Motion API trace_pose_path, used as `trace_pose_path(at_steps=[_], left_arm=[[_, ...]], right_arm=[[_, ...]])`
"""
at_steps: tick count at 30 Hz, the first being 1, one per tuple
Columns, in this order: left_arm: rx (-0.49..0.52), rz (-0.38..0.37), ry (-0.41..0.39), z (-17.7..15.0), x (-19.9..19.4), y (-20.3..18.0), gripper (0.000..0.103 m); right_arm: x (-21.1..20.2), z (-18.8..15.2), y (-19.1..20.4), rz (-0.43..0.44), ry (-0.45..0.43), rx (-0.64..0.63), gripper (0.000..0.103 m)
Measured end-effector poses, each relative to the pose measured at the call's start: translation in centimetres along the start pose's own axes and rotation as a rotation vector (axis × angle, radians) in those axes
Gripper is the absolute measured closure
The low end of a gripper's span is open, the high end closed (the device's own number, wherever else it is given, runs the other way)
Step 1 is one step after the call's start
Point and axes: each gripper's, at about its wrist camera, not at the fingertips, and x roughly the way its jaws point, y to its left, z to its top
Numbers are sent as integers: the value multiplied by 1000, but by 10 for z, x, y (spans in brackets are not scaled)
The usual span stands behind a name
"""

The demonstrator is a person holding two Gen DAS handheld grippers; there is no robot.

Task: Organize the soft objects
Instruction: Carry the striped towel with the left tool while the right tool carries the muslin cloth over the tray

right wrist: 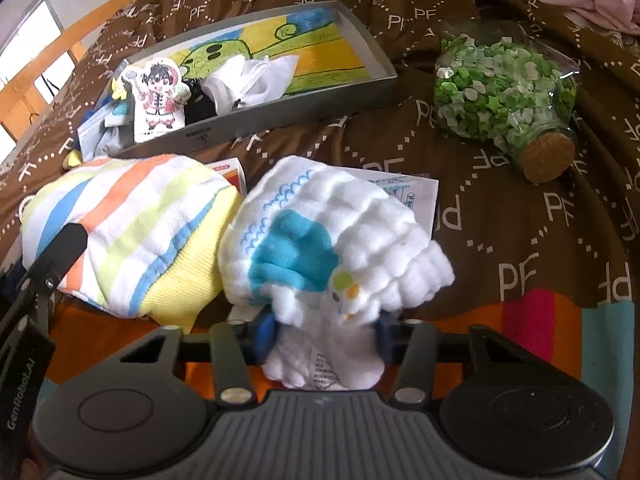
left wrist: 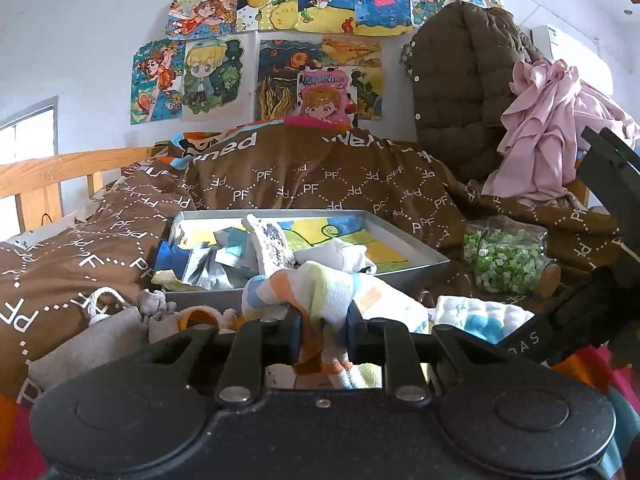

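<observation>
Left wrist: low, near-level, facing the wall drawings. Right wrist: steeply downward, close over bedspread. Both share the grey tray.

Right gripper angled down at the bed, blue pads pinching the near edge of the white quilted cloth with the teal patch and small bird print. Striped towel lies just left of it, touching; the left gripper's black finger sits on its left edge. Grey tray behind holds a cartoon figure card and white socks. Corked glass jar of green paper stars lies on its side on the brown PF bedspread, right. Paper leaflet under the white cloth.
</observation>
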Motion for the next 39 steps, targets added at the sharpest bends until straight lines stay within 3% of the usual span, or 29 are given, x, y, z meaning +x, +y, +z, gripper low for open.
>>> trace_pose_path(at_steps=[3,9,22,26,31,39], left_arm=[[-16,-3,-7,1,-1,1,81],[-63,-14,-27,3,-4,8,81],[-125,-55,-159,19,-24,15,82],[-147,-75,-188,30,-23,17,82],[-148,-59,-216,48,-3,22,82],[-167,-52,-264,78,50,38,82]], right_arm=[[-4,1,-2,20,-26,12,74],[-10,1,-5,42,-73,43,81],[-49,6,-18,162,-321,112,82],[-63,11,-18,190,-443,107,82],[-66,26,-18,194,-563,110,81],[-38,62,-10,198,-602,97,81]])
